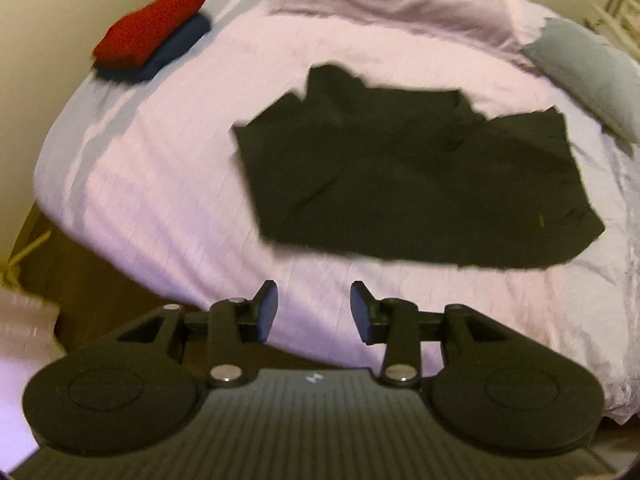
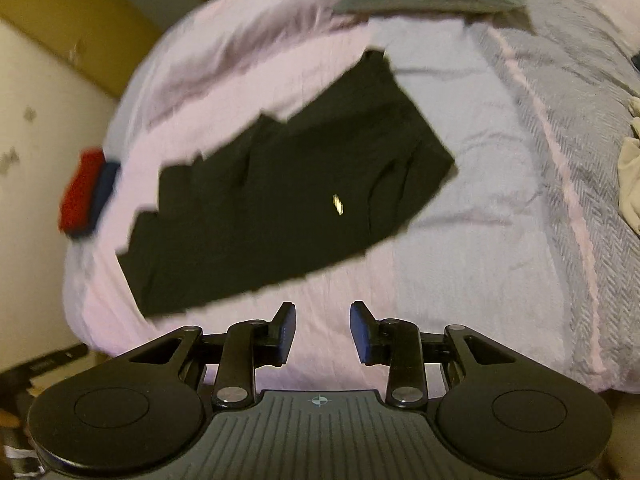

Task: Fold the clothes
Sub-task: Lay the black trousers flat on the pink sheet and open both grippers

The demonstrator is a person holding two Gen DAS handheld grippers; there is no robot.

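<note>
Pale pink bedding covers the bed (image 1: 168, 184) that fills the left wrist view, with a gray pillow (image 1: 588, 76) at its far right and a neat stack at the far left corner: a folded red garment (image 1: 148, 28) lying on a folded navy garment (image 1: 176, 56). A black garment (image 1: 404, 176) lies mid-bed, partly flattened, its sides doubled inward and its far edge ragged with overlapping layers. Its long axis runs roughly left to right here, the wider straight edge nearest the camera. The left hand-held gripper (image 1: 314, 312) hovers short of that near edge with its jaws spread, holding nothing. From the right wrist view, the same black garment (image 2: 280, 208) slants from lower left up to the upper right, a small pale logo (image 2: 338, 204) showing on its upper face; its stepped edge faces the red and navy stack (image 2: 86, 196). The right hand-held gripper (image 2: 322, 332) also stands spread and empty above the bedding near the garment's lower edge. Judging by the layers, the black piece looks part-folded, so either a fold is mid-way or it awaits a last doubling. Any further fold would call for both grippers to pinch corners of one short end and carry it along the long axis.
</note>
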